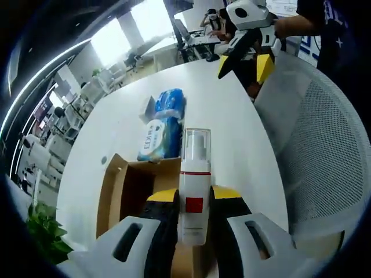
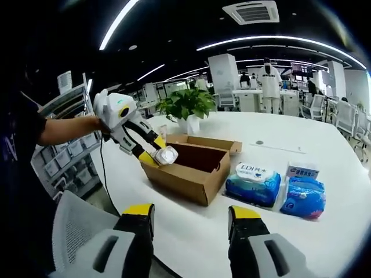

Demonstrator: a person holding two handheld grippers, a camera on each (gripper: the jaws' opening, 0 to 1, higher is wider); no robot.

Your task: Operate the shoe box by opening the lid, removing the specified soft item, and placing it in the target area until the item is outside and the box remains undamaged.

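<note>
Left gripper view shows our left gripper [image 1: 194,217] clamped on a white pump bottle [image 1: 195,191] above the open shoe box [image 1: 124,185]. We judge it light, stiff and slippery, best gripped mid-body. Our right gripper [image 2: 191,223] stands wide, empty, near the table [image 2: 324,243] edge.

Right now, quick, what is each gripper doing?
Left gripper: shut on the bottle, above the box.
Right gripper: open, holding nothing.
</note>
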